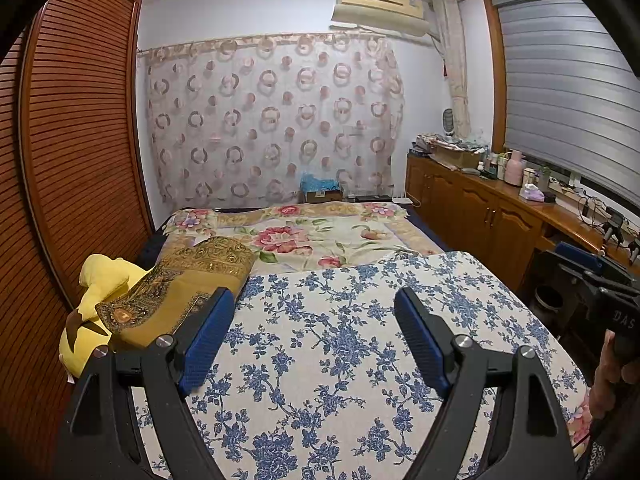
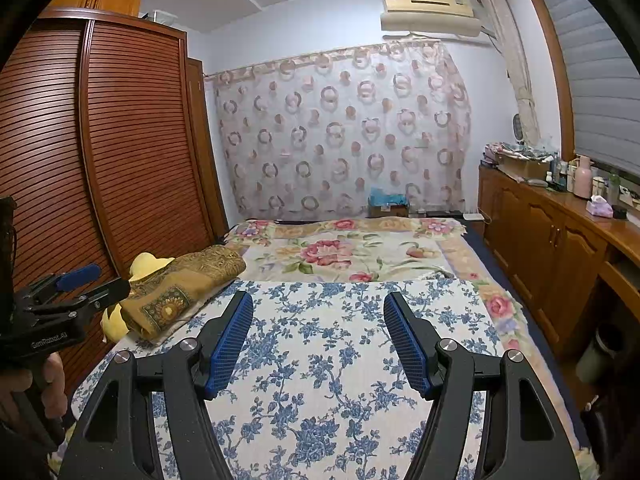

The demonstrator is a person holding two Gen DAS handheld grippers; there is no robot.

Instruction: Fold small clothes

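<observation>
Although the task names small clothes, we see no garment in either view; only a blue-flowered cloth [image 1: 340, 360] lies flat over the bed [image 2: 352, 248], probably as a folding surface. We hold the left gripper [image 1: 314, 338] and right gripper [image 2: 318, 342] above it, jaws apart and empty. A gold patterned bundle [image 1: 180, 284] rests at its left edge, against a yellow plush toy [image 1: 100, 280].

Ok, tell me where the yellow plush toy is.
The yellow plush toy shows left in both wrist views, wedged between the brown patterned cushion and the slatted wardrobe.
</observation>
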